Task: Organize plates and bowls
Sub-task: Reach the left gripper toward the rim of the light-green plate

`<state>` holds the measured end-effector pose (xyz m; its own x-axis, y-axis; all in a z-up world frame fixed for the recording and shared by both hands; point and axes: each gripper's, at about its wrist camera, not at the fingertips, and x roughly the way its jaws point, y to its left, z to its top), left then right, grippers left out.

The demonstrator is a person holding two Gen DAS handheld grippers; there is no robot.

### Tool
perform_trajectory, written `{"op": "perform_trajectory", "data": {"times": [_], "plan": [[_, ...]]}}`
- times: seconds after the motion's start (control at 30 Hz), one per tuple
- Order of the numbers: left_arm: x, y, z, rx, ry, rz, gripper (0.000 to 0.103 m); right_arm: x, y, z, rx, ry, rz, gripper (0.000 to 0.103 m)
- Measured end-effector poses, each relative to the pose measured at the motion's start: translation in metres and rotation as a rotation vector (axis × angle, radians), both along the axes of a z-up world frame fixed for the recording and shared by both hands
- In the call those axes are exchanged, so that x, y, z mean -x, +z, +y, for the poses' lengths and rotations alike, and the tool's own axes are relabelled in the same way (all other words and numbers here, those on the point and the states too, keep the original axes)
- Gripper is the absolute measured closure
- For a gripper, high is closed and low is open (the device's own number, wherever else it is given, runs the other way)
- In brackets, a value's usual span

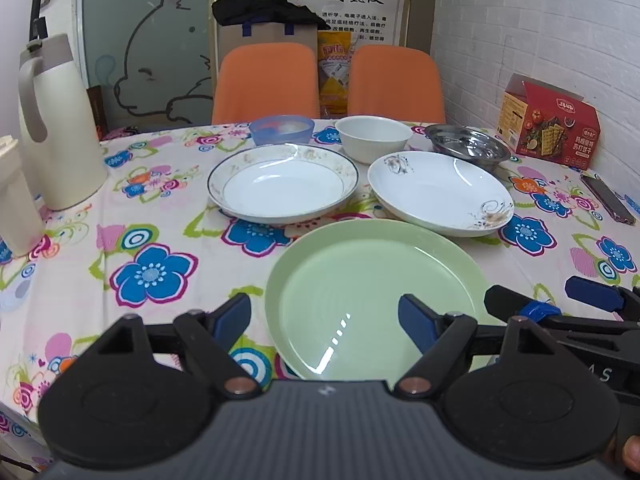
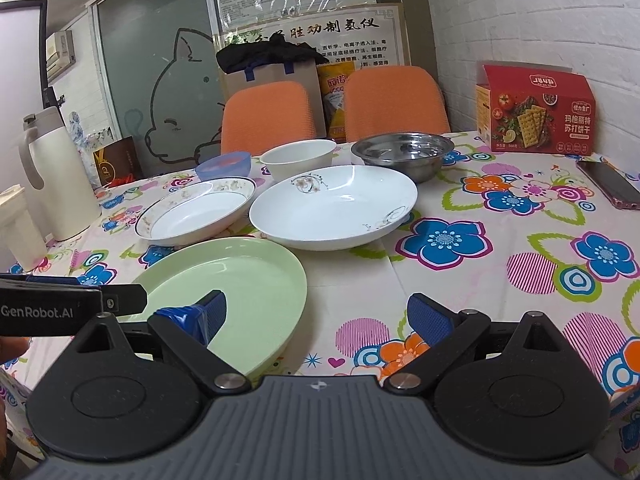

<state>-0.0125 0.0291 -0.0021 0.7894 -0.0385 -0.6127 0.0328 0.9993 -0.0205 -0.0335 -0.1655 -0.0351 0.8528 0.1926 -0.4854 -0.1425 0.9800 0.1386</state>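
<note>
A green plate [image 1: 376, 292] [image 2: 240, 292] lies nearest on the flowered tablecloth. Behind it lie a gold-rimmed white plate [image 1: 282, 182] [image 2: 196, 212] and a white plate with a flower print [image 1: 438, 192] [image 2: 332, 206]. Further back stand a blue bowl [image 1: 281, 129] [image 2: 224, 165], a white bowl [image 1: 374, 136] [image 2: 300, 157] and a steel bowl [image 1: 466, 146] [image 2: 402, 153]. My left gripper [image 1: 326, 320] is open and empty over the green plate's near edge. My right gripper [image 2: 318, 316] is open and empty at that plate's right edge; it also shows in the left wrist view [image 1: 560, 300].
A cream thermos jug [image 1: 56, 124] [image 2: 56, 176] stands at the left beside a cream container [image 1: 16, 200]. A red cracker box [image 1: 548, 124] [image 2: 536, 110] and a phone [image 1: 608, 198] [image 2: 608, 184] are at the right. Two orange chairs [image 1: 266, 80] stand behind the table.
</note>
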Motion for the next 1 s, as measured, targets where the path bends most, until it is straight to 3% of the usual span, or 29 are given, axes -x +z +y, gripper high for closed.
{"op": "perform_trajectory", "data": {"times": [0.6, 0.9, 1.0], "plan": [[-0.008, 0.005, 0.036, 0.019, 0.051, -0.010, 0.022, -0.012, 0.003, 0.032, 0.048, 0.052, 0.003, 0.018], [-0.033, -0.009, 0.053, 0.036, 0.076, 0.077, 0.022, -0.032, -0.006, 0.042, 0.049, 0.101, 0.043, 0.018], [-0.042, -0.017, 0.055, 0.076, 0.076, 0.111, 0.022, -0.036, -0.010, 0.041, 0.073, 0.093, 0.058, 0.018]]}}
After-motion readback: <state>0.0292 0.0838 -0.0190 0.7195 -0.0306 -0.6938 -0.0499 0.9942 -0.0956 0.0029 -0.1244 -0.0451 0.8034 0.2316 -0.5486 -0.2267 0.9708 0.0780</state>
